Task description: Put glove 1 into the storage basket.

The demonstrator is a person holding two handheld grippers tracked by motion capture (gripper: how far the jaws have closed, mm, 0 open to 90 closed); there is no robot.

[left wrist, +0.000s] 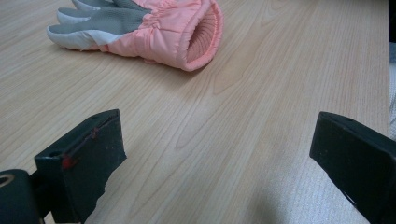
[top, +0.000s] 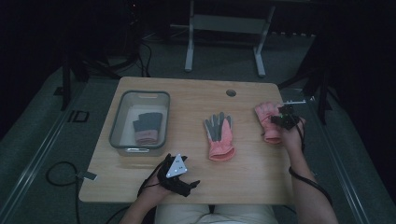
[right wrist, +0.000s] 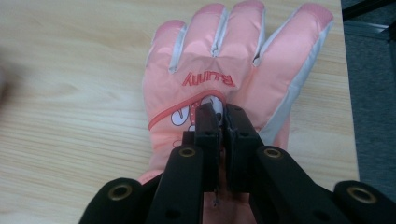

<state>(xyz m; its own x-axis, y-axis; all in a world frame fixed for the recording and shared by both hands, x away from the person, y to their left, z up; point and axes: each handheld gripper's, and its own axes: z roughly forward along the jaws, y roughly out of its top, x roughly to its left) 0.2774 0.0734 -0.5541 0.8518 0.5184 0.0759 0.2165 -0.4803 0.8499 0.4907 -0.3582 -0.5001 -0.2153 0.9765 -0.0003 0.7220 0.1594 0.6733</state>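
Observation:
A pink glove [top: 267, 120] lies back-up near the table's right edge, its fingers pointing away from me. My right gripper [top: 283, 122] is shut on it; in the right gripper view the jaws pinch a fold of the pink glove [right wrist: 224, 84] at its middle, right gripper [right wrist: 222, 112]. A second pink glove [top: 219, 135] with a grey palm lies in the table's middle. My left gripper [top: 184, 183] rests at the front edge, open and holding nothing. The left gripper view looks past the left gripper [left wrist: 217, 154] at that second glove's cuff [left wrist: 198, 32].
A grey bin [top: 122, 100] at the table's left holds a grey and pink glove [top: 147, 127]. A round cable hole [top: 230, 92] sits near the back edge. A white stand [top: 226, 25] stands on the floor behind the table.

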